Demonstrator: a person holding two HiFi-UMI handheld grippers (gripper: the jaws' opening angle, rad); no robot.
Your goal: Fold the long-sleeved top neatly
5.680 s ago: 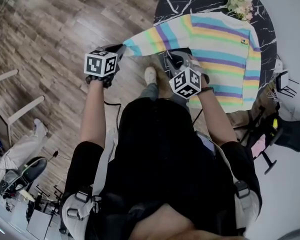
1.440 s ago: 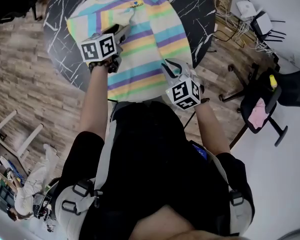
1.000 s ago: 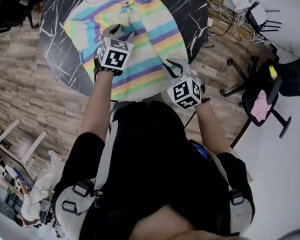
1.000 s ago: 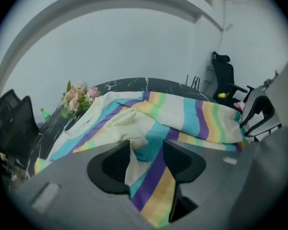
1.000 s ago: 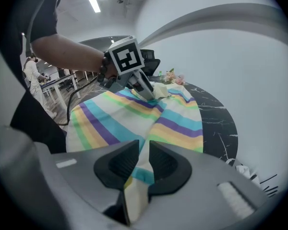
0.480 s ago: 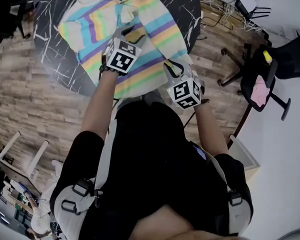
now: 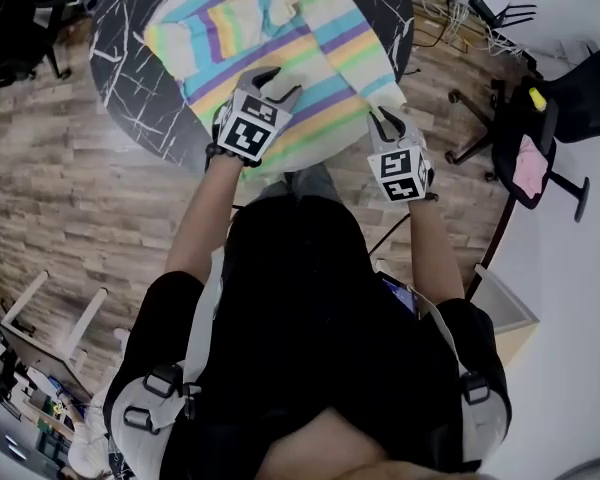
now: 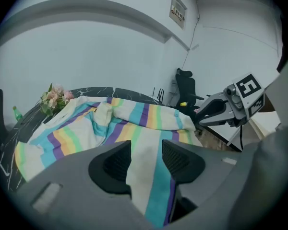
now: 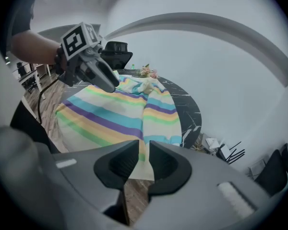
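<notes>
left gripper point(image 7: 283, 81): jaws spread, empty, hovering over the striped top point(image 7: 325, 43) on the round table point(image 7: 130, 58). right gripper point(image 7: 388, 120): jaws narrowly apart, empty, beside its near edge.

Nothing legible anywhere. The striped long-sleeved top point(image 7: 280, 38) has a tiny dark chest mark, too small to read. A far wall notice point(image 8: 178, 11) is blurred. The left gripper point(image 7: 275, 80) and right gripper point(image 7: 385, 116) cubes carry only square markers.
</notes>
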